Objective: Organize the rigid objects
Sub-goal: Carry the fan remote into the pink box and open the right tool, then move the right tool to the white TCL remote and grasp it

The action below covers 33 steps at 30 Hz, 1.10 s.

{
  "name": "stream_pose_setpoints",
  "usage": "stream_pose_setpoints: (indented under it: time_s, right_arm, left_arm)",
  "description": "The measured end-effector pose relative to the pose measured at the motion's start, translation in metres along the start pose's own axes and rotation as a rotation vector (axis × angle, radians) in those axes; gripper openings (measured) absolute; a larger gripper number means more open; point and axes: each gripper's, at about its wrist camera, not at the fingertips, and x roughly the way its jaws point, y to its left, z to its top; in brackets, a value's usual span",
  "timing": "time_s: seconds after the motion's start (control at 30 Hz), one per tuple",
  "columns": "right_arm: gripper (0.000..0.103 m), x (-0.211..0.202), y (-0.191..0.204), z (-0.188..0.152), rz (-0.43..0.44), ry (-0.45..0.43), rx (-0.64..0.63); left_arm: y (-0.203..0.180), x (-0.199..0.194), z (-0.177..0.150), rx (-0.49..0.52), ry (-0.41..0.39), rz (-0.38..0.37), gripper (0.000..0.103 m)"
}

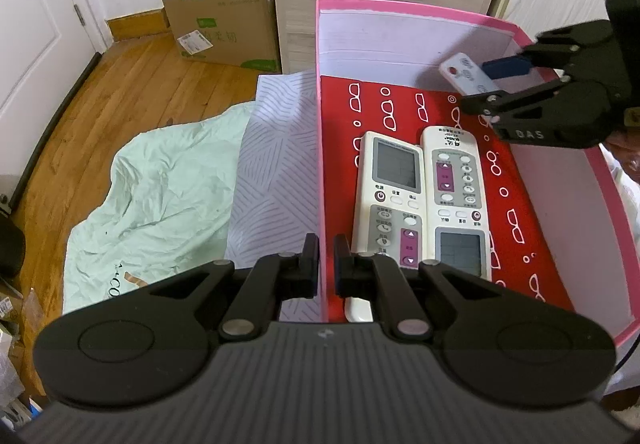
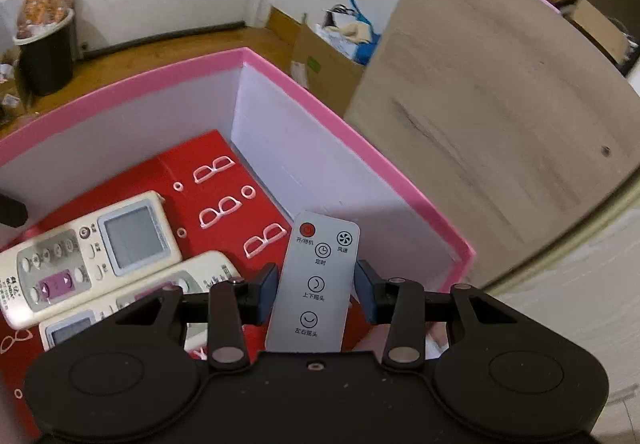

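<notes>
A pink box (image 1: 400,10) with a red glasses-print floor holds two cream air-conditioner remotes (image 1: 390,200) (image 1: 456,200) side by side; they also show in the right wrist view (image 2: 100,244). My left gripper (image 1: 327,244) is shut on the box's left wall (image 1: 320,164) near its front corner. My right gripper (image 2: 316,290) holds a slim white fan remote (image 2: 318,280) between its blue pads, above the box's far right corner. In the left wrist view the right gripper (image 1: 486,84) and fan remote (image 1: 464,76) are at the upper right.
The box sits on a striped sheet (image 1: 272,164) beside a pale green blanket (image 1: 160,196). A wooden cabinet (image 2: 500,104) stands right behind the box. A cardboard box (image 1: 224,28) of clutter and a black bin (image 2: 46,52) stand on the wood floor.
</notes>
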Motion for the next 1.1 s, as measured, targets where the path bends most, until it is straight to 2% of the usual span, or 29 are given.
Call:
stream_pose_setpoints:
  time_s: [0.1,0.23,0.3,0.37,0.4,0.53,0.6,0.7,0.83,0.93,1.0,1.1]
  right_arm:
    - [0.046,0.001,0.003,0.003,-0.013,0.03,-0.032]
    - [0.052,-0.014,0.002,0.006,-0.059,-0.002,-0.014]
    - [0.052,-0.027,0.0,0.006,-0.07,-0.024,0.01]
    - [0.055,-0.041,-0.006,0.004,-0.096,0.008,0.078]
    - [0.052,-0.051,-0.01,0.002,-0.096,0.021,0.119]
    - [0.056,-0.107,-0.022,-0.014,-0.008,0.006,0.239]
    - [0.056,-0.132,-0.027,-0.027,0.027,-0.015,0.264]
    - [0.056,-0.159,-0.033,-0.054,0.076,0.008,0.305]
    - [0.057,-0.179,-0.032,-0.095,0.038,0.015,0.318]
    - [0.063,-0.187,-0.032,-0.132,-0.001,0.045,0.349]
    - [0.064,-0.192,-0.039,-0.154,0.008,0.062,0.421]
    - [0.066,-0.197,-0.053,-0.169,0.035,0.045,0.485]
  left_arm:
    - [0.001,0.0,0.001,-0.007,0.001,-0.005,0.006]
    - [0.0,0.0,0.001,-0.011,0.002,0.001,0.006]
    - [0.0,0.001,0.001,-0.008,0.003,0.005,0.006]
    - [0.001,0.001,0.002,-0.009,0.003,0.001,0.006]
    - [0.003,0.001,0.002,-0.012,0.001,-0.005,0.006]
    - [0.007,0.003,0.002,-0.026,0.001,-0.016,0.006]
    - [0.006,0.002,0.001,-0.021,-0.004,-0.009,0.006]
    - [0.004,0.0,0.0,-0.009,-0.01,-0.003,0.006]
    - [0.008,0.0,-0.001,-0.028,-0.004,-0.02,0.006]
    - [0.01,-0.001,-0.001,-0.034,-0.004,-0.026,0.006]
    - [0.01,-0.003,0.0,-0.042,-0.003,-0.029,0.006]
    - [0.013,-0.002,0.001,-0.063,0.001,-0.041,0.006]
